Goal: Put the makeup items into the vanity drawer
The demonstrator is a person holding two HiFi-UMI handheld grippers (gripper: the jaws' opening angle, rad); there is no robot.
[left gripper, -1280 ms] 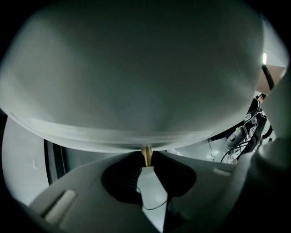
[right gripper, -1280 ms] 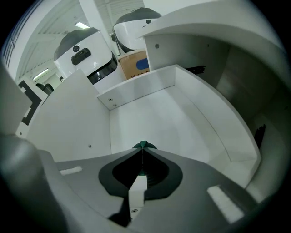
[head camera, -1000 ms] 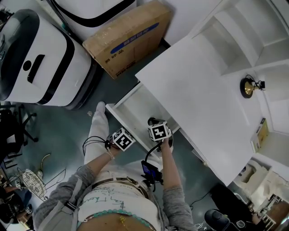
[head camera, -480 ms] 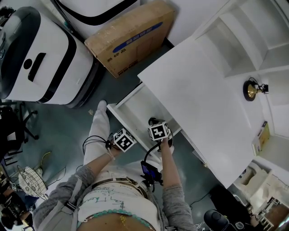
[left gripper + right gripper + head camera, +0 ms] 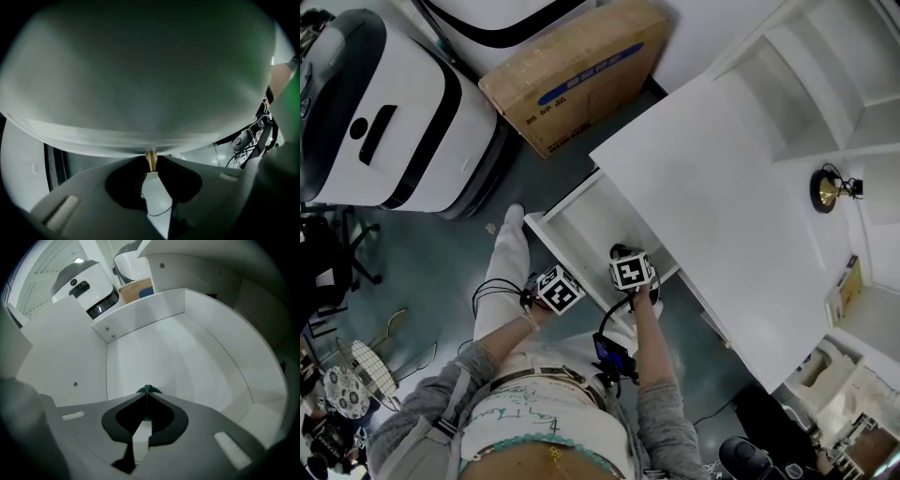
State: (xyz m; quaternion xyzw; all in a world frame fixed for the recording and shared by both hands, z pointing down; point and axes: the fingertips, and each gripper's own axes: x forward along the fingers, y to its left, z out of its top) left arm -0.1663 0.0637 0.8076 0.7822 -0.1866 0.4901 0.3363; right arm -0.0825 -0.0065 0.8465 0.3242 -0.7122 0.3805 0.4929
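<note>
far left in the head view: a large white machine (image 5: 384,112) with black trim stood on the grey floor (image 5: 441,262). a cardboard box (image 5: 577,70) with a blue stripe lay just beside it, to its right.

left gripper (image 5: 559,289): held low in front of the person, at the near corner of the drawer's front. in the left gripper view the 2 jaws were pressed together on a thin gold-coloured stub (image 5: 151,159). the stub's top met a broad white panel (image 5: 140,84) that filled the upper part of that view. could not tell whether the stub is the drawer's pull.

drawer (image 5: 581,220): white, pulled out from under the table's near edge, interior open to the head view.

right gripper (image 5: 630,272): just right of the left one, over the drawer's near end. in the right gripper view the jaws were closed, pinching a small dark green item (image 5: 147,390) at their tips. only its tip showed past the jaws; kind of item not readable. the item hung inside the drawer, above the white drawer floor; contact with the floor not determinable.

table (image 5: 712,187): white top, running up and right from the drawer.

far right: white shelf unit (image 5: 806,75) behind the table; a small gold object (image 5: 828,190) sat on 1 of its ledges.
</note>
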